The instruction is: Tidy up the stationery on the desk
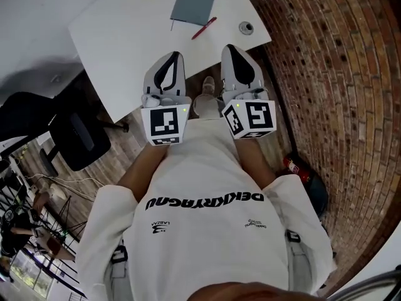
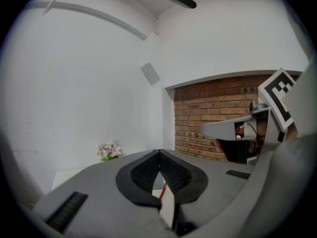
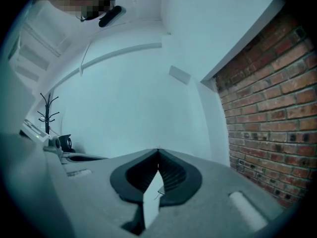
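The left tool (image 1: 174, 58) and right tool (image 1: 233, 50) are both closed tight and empty. The pen (image 1: 203, 28) lies on the worktop (image 1: 125, 36) just beyond the tools, the notebook (image 1: 194, 2) a little further.

Grey notebook (image 1: 194, 2), red pen (image 1: 204, 27), white desk (image 1: 125, 49)

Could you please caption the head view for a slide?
Left gripper and right gripper, both shut, before desk with notebook, pen.
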A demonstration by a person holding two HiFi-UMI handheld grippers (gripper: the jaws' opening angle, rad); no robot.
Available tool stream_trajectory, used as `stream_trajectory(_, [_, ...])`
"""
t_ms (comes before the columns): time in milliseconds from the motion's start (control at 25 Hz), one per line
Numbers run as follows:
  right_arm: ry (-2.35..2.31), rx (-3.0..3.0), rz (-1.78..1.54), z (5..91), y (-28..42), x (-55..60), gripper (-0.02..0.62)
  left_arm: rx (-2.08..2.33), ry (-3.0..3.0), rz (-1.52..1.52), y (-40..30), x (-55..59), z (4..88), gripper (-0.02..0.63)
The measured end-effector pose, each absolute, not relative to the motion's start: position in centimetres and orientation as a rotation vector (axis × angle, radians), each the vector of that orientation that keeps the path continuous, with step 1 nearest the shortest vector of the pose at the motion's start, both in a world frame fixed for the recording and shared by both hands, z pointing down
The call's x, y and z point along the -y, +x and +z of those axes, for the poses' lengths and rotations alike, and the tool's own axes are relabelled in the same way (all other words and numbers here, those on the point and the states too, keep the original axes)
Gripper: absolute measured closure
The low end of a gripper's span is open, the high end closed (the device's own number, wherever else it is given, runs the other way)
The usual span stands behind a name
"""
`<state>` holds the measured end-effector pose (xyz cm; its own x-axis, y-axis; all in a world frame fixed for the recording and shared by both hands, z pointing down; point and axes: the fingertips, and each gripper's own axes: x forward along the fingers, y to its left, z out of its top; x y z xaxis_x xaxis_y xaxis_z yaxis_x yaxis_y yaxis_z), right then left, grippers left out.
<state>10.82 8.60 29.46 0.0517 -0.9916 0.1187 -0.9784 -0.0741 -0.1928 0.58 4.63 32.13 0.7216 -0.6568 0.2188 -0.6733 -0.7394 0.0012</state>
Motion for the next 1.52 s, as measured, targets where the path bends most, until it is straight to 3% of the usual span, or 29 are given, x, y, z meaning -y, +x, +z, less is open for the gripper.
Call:
stream_trajectory(480, [-2.182, -2.183, -0.476, 31.4, 19.1, 1.7, 0.594, 1.172, 2.709, 0.469, 8.1, 5.3, 34.4, 0.607])
stream_trajectory(880, [-2.137, -2.246, -0.665, 36.6, 20.3, 6.8, 0.592, 1.143, 2.591, 0.589, 11.0, 10.5, 38.3, 0.604])
stream_trajectory(1520, [-2.259, -2.106, -0.937, 45.3, 20.6, 12.4, 0.515, 0.909, 2.474, 0.761, 11.2, 17.5, 47.3, 0.502])
